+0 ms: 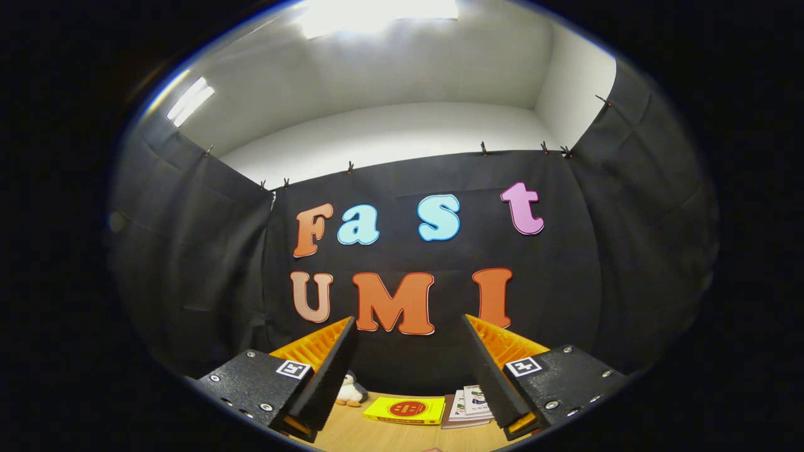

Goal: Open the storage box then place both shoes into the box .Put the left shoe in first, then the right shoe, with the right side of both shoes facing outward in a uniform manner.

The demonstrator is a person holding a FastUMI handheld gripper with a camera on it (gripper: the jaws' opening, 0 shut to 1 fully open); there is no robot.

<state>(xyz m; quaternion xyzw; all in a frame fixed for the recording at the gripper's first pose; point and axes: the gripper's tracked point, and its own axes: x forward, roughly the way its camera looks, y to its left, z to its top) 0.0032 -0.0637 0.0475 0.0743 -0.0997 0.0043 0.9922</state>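
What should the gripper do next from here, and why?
Probably tilt down to look for the box and shoes. The gripper is open and holding nothing, aimed at the booth wall; between its fingers lie a yellow book, a penguin toy and booklets on the table.

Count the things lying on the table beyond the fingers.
3: a penguin toy by one finger, a yellow box between the open hand-held gripper's fingers, booklets by the other. More may be hidden.
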